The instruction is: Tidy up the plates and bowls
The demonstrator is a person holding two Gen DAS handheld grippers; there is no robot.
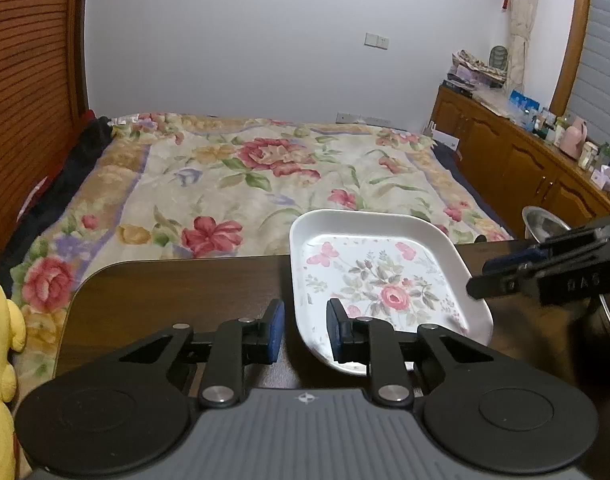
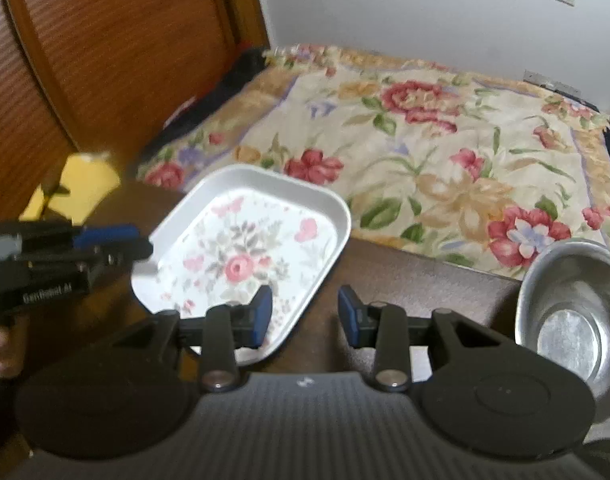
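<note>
Bench clearance: left side open, middle and right occupied.

The bench [image 1: 165, 292] is bare from its left edge to the floral plate [image 1: 381, 280] at the far edge; a steel bowl [image 2: 573, 312] blocks the far right corner, with open dark surface between plate and bowl.

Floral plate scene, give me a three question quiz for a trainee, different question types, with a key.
1. True or false: the floral plate lies on the bed.
2. Which dish stands right of the plate in the right wrist view: A, steel bowl; B, glass cup?
3. Fill in: both the left gripper and the right gripper are ____.

Key: 1 false, it lies on the dark table. 2 A. 3 open, holding nothing.
</note>
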